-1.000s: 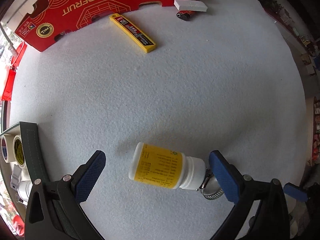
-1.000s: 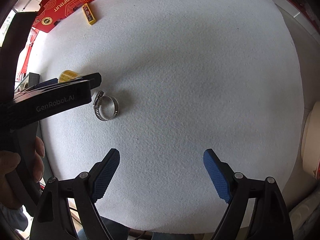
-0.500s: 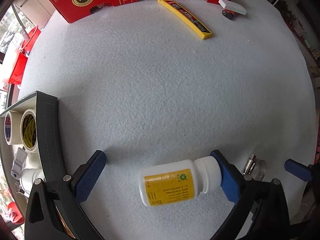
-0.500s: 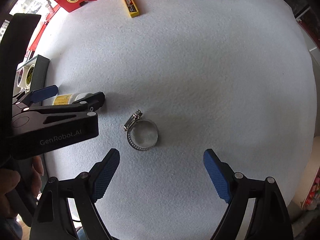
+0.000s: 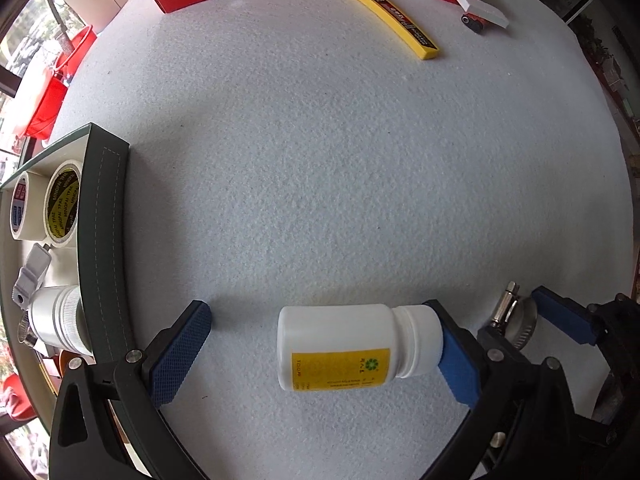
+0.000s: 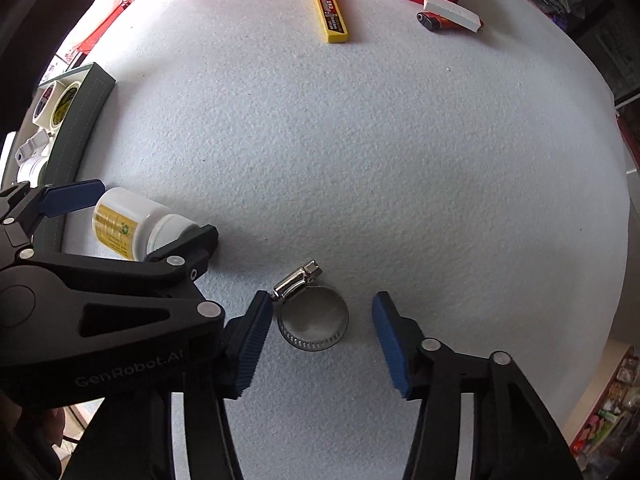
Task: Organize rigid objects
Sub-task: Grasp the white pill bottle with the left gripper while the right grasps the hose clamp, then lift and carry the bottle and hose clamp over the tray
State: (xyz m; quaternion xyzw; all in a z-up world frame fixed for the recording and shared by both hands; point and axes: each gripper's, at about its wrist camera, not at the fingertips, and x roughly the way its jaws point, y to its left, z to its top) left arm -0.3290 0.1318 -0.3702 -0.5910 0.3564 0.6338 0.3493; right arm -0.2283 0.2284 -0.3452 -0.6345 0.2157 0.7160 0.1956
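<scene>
Jaws of my right hand-held gripper (image 6: 322, 338) are closing around the steel hose clamp (image 6: 313, 322) lying on the white foam desk (image 6: 400, 160), pads not yet pressing; my left hand-held gripper (image 5: 320, 354) stands apart around the white plastic pill bottle (image 5: 356, 346). Off-centre, the ring could squirt sideways.

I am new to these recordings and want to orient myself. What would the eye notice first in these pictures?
First, the white pill bottle lying on its side between the left gripper's open fingers, its cap against one pad. Next, the metal hose clamp on the white mat, between the closing fingers of the right gripper, not yet squeezed. At the far edge lies a yellow utility knife.
</scene>
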